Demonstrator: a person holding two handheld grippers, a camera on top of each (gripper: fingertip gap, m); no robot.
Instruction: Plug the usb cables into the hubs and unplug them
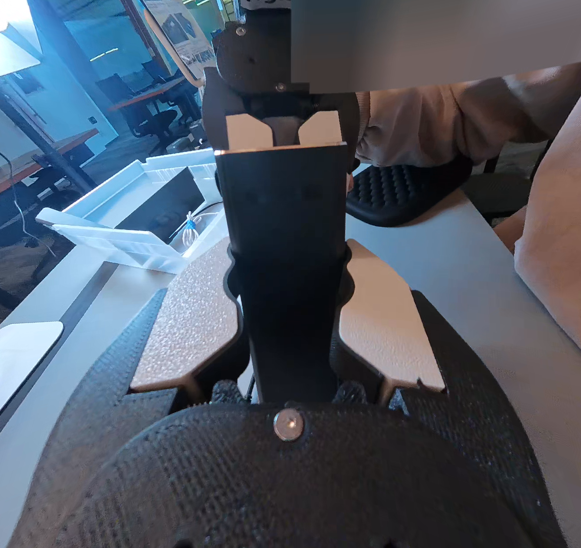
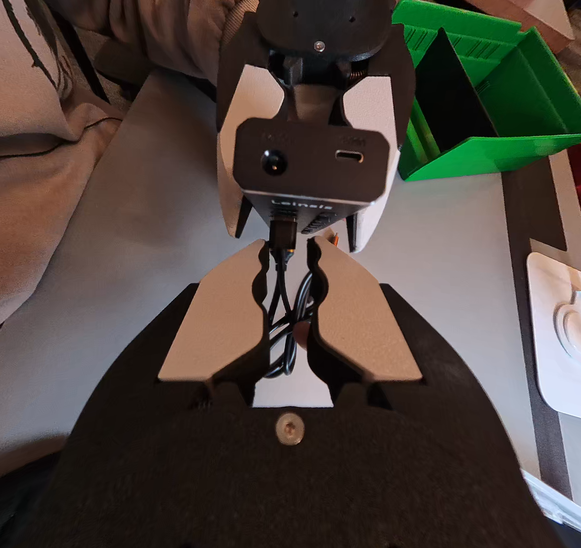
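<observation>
We hold the black hub (image 1: 284, 250) between the fingers of the left gripper (image 1: 287, 250), above the grey worktop (image 1: 424, 250). The right gripper (image 2: 287, 243) has its fingers narrow, with a small gap, and the black cable (image 2: 283, 297) hangs between them. Its plug (image 2: 283, 231) sits in the hub. A green box (image 2: 503, 92) stands near the far right corner.

Black hub (image 2: 311, 158) in midair, black usb cable (image 2: 283, 234) plugged underneath.

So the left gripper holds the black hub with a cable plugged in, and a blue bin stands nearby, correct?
The bin is green, not blue; the right wrist view shows it. The left gripper holds the black hub with a cable plugged in.
</observation>
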